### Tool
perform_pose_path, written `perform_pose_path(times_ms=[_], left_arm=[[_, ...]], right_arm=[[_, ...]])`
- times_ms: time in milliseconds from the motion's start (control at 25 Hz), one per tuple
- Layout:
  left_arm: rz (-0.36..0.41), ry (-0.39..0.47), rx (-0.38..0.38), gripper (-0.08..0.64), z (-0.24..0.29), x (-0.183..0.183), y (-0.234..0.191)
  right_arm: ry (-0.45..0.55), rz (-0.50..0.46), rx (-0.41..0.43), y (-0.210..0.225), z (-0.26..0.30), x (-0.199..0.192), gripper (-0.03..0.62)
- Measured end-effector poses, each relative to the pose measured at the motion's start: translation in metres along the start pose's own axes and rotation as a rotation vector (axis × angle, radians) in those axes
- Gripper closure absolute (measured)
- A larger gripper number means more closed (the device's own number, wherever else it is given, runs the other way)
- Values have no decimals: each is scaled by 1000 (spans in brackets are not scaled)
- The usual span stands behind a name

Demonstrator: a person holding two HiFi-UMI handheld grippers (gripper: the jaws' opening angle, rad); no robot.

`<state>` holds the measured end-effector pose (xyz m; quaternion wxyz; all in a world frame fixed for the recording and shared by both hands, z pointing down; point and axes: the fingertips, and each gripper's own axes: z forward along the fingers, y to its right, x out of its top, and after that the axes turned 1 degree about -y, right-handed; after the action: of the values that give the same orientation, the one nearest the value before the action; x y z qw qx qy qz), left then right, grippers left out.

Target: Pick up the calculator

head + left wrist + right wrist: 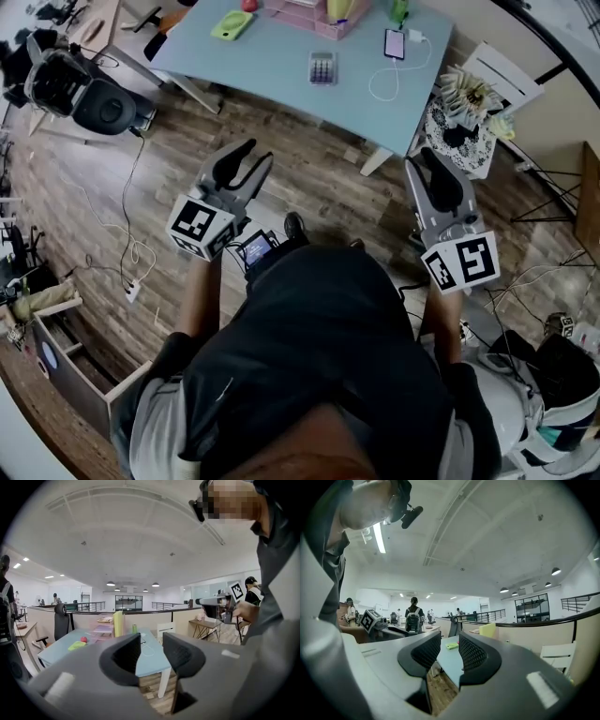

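Note:
The calculator (322,67) is small and grey with rows of keys; it lies flat on the light blue table (272,66), near its front edge. My left gripper (242,164) and right gripper (436,173) hover over the wooden floor, well short of the table. Both are open with nothing between the jaws. Between the jaws of the left gripper (151,656) I see the table (61,649); the calculator does not show there. Past the right gripper (450,653) the table (449,663) appears from its end.
A phone (395,43) on a white cable, a green object (232,24) and a pink drawer organizer (314,14) also lie on the table. A black office chair (103,98) stands at left, a side stand with a plant (464,108) at right. Cables (131,253) trail over the floor.

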<state>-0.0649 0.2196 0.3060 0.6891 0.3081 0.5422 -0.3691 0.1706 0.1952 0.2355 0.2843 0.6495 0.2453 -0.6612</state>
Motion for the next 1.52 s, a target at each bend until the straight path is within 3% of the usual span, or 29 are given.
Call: perform_pose_path(times_ms=[440,880,1240,1520], left_arm=[[-2,49,-105,382,3,0,-81],[-1,63,-187,382,-11,-13,-129],[-44,74,-173,382,-7,-22,-150],[-60,67,-70,382,-22,-30,-178]], right_arm=[[-24,-33,-101,-37,65,9,473],[-47,-45,-197,-73,96,6,474],[-91,-51,-156,-71,135,3,474],[-84,-54,-45,-76,179,1,473]])
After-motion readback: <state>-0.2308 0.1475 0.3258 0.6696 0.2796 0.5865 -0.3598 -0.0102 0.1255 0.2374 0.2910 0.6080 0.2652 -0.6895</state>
